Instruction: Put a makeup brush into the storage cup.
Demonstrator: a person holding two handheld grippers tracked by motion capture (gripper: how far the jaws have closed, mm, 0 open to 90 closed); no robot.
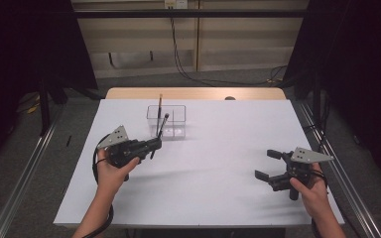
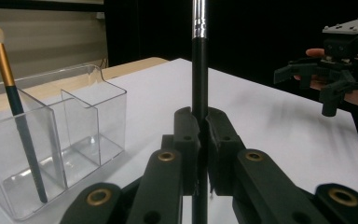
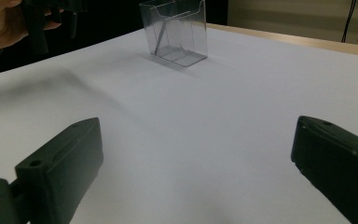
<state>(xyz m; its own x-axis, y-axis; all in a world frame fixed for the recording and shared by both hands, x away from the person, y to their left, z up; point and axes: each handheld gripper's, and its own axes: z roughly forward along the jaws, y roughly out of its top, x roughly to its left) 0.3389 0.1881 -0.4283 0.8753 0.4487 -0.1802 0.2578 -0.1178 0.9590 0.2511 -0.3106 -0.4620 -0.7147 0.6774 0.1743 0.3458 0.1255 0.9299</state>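
Observation:
A clear two-compartment holder (image 1: 166,121) stands at the table's far middle, also in the left gripper view (image 2: 51,154) and the right gripper view (image 3: 175,30). A gold-and-teal makeup brush (image 2: 14,102) leans in one compartment, bristles up (image 1: 159,106). My left gripper (image 1: 155,144) hovers just in front of the holder, shut on a black brush (image 2: 199,70) with a silver ferrule, held upright (image 1: 162,126). My right gripper (image 1: 269,164) hangs over the right side of the table, open with nothing between its fingers (image 3: 58,165).
The white table top (image 1: 203,168) has a wooden strip (image 1: 193,93) along its far edge. Metal rails run along both sides on the floor. Cables hang on the back wall.

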